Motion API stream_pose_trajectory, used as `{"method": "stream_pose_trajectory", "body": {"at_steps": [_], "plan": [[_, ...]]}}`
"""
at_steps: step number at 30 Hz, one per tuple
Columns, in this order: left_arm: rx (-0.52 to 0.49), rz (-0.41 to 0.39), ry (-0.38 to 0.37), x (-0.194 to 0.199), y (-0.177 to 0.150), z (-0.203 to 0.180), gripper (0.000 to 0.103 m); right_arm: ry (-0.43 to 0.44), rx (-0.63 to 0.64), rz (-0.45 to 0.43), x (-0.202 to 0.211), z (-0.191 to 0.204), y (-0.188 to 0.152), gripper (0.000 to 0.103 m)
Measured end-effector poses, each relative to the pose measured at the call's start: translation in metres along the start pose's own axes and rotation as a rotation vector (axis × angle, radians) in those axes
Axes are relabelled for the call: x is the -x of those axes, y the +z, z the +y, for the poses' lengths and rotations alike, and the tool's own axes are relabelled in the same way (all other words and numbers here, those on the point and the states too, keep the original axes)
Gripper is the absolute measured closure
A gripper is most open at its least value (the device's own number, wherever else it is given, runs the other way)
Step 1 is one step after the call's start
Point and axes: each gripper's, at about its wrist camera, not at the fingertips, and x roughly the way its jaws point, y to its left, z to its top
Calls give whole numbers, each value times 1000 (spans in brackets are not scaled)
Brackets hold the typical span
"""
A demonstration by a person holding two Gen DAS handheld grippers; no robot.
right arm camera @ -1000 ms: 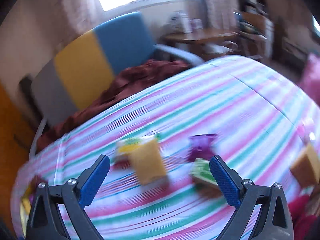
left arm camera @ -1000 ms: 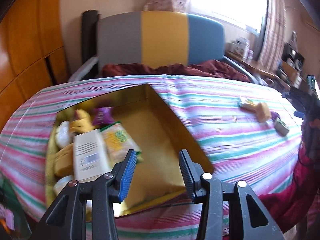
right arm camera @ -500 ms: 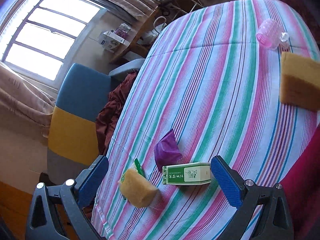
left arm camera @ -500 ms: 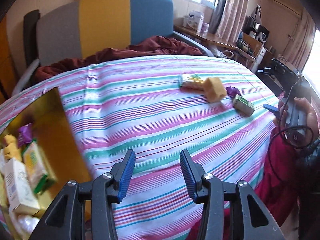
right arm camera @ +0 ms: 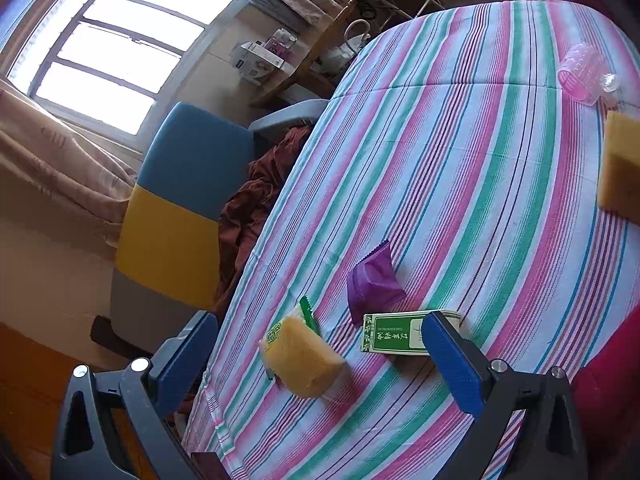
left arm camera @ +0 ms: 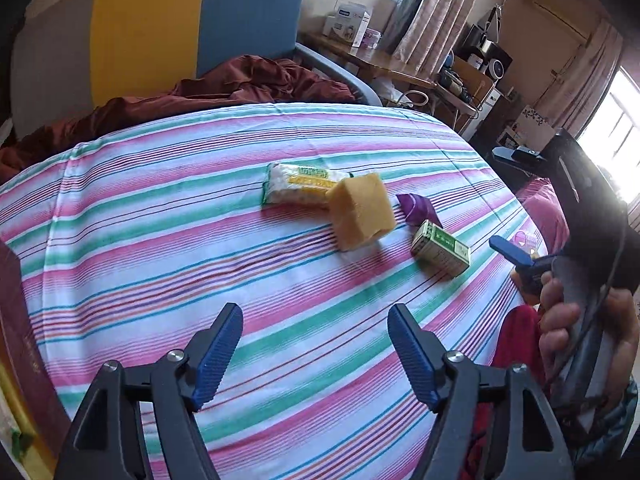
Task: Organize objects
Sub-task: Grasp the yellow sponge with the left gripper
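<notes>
The green box [right arm camera: 404,334] lies on the striped cloth [right arm camera: 460,184], long axis across the right gripper [right arm camera: 320,354], just ahead of its wide-apart jaws. The left gripper [left arm camera: 316,354], empty and opening, is farther away.

The left hand-held gripper [left arm camera: 315,354] has swung off the box toward the sponge [left arm camera: 361,211] — jaws opening, empty.
</notes>
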Motion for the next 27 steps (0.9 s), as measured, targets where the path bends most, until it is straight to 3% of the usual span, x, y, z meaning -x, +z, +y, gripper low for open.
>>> {"method": "stream_pose_trajectory", "body": {"at_steps": [10, 13, 21, 23, 24, 25, 27], "plan": [[15, 32, 42, -70, 61, -36, 17, 56, -12, 2, 1, 0, 1, 0], [51, 29, 69, -87, 72, -42, 12, 72, -16, 27, -3, 1, 0, 0], [71, 83, 164, -135, 79, -51, 11, 119, -22, 43, -5, 2, 0, 0], [77, 84, 173, -139, 77, -45, 27, 119, -28, 52, -6, 1, 0, 0], [102, 88, 121, -140, 74, -38, 44, 120, -32, 59, -7, 1, 0, 0], [128, 84, 73, -137, 71, -32, 45, 117, -34, 65, -8, 0, 0, 0], [114, 71, 49, -125, 65, -25, 48, 116, -36, 75, -10, -1, -1, 0]]}}
